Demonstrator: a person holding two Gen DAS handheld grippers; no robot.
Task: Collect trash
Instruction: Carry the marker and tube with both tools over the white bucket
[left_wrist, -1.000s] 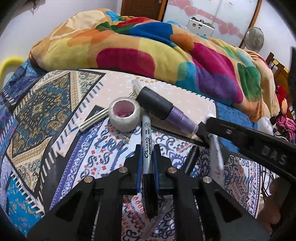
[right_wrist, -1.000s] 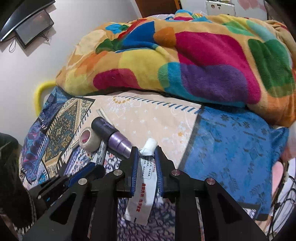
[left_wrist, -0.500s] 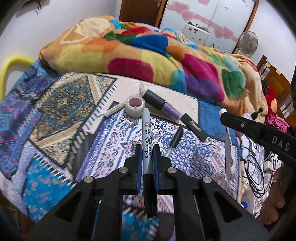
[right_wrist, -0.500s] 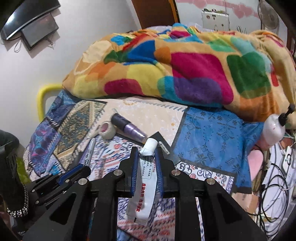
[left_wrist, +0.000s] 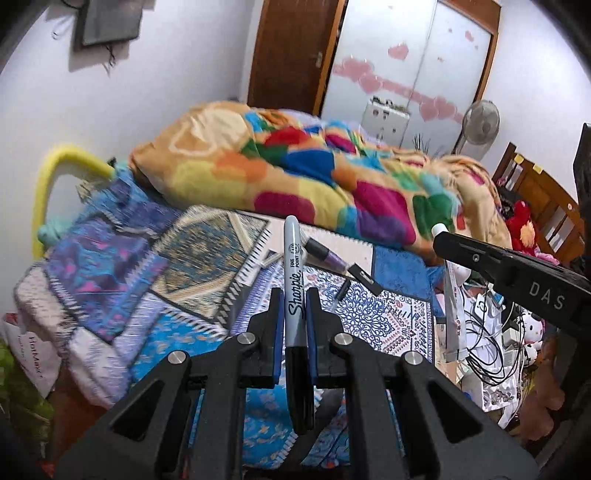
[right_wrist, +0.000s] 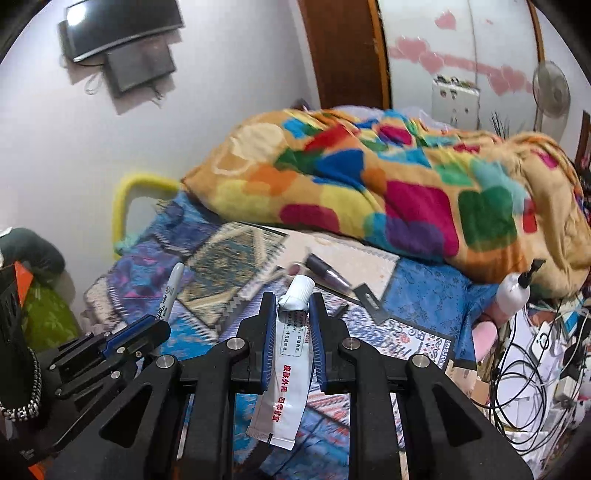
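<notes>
Trash in hand, two items. The marker (left_wrist: 294, 280) is clamped upright between the fingers of the left gripper (left_wrist: 294, 325), cap end hanging below them. The white ointment tube (right_wrist: 291, 347) is clamped in the right gripper (right_wrist: 292, 332), cap up, crimped tail hanging below.

Change noted: a second ago both grippers sat low over the patterned bedspread (left_wrist: 384, 317), close to the clutter; now both are raised and drawn back, with the whole bed and the room behind in view. Judgement: both picks are complete and the items are in carriage toward a bin, which no view shows.

Left on the bed, left to right: a roll of tape (right_wrist: 293, 268), largely hidden behind the tube cap; a dark and purple bottle (left_wrist: 325, 253); a small black pen-like piece (left_wrist: 344, 288); a flat black card (left_wrist: 364, 275). Collection is therefore unfinished.

Surroundings: a multicoloured blanket (left_wrist: 332, 184) heaped at the back, a yellow rail (left_wrist: 55, 173) at far left, a tangle of cables (right_wrist: 532, 373) and a pump bottle (right_wrist: 513, 291) off the right edge of the bed. The cables could snag a low swing on that side.
</notes>
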